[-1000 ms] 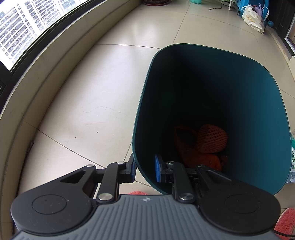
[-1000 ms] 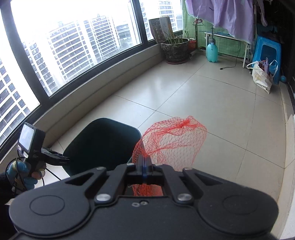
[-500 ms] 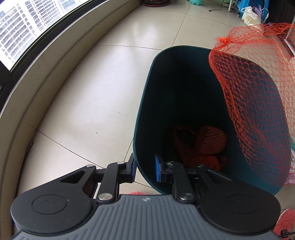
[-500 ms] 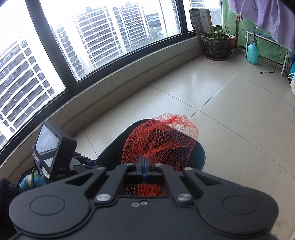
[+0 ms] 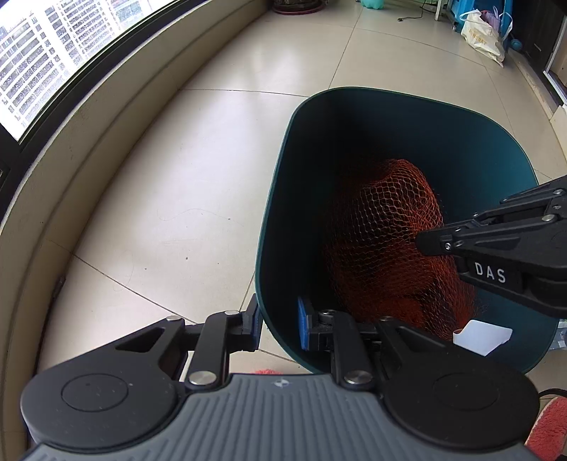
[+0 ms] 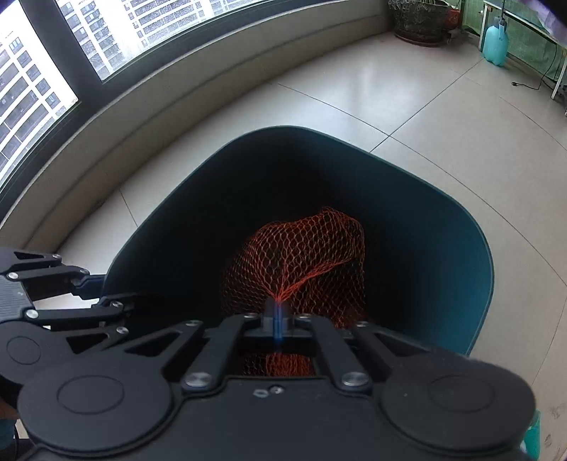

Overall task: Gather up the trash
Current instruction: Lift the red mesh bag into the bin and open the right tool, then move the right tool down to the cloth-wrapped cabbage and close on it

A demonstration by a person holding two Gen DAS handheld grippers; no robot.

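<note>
A dark teal trash bin (image 5: pixel 460 149) stands on the tiled floor. My left gripper (image 5: pixel 278 328) is shut on its near rim, one finger outside the wall and one inside. A red mesh bag (image 5: pixel 389 230) hangs down inside the bin, covering what lies at the bottom. My right gripper (image 5: pixel 421 244) reaches in from the right, shut on the gathered mesh. In the right wrist view the right gripper (image 6: pixel 278 312) pinches the red mesh bag (image 6: pixel 308 248) within the teal trash bin (image 6: pixel 425 230), and the left gripper (image 6: pixel 106 289) grips the rim at the left.
A curved window ledge (image 5: pixel 88 142) runs along the left. A white scrap (image 5: pixel 482 337) shows by the bin's near wall. A plant pot (image 6: pixel 420 17), a blue spray bottle (image 6: pixel 496 46) and a white bag (image 5: pixel 482 35) stand far off. A red fuzzy slipper (image 5: pixel 549 425) is at the lower right.
My right gripper has carried the red mesh bag over the bin and down into it. The left gripper and the bin have stayed still.
</note>
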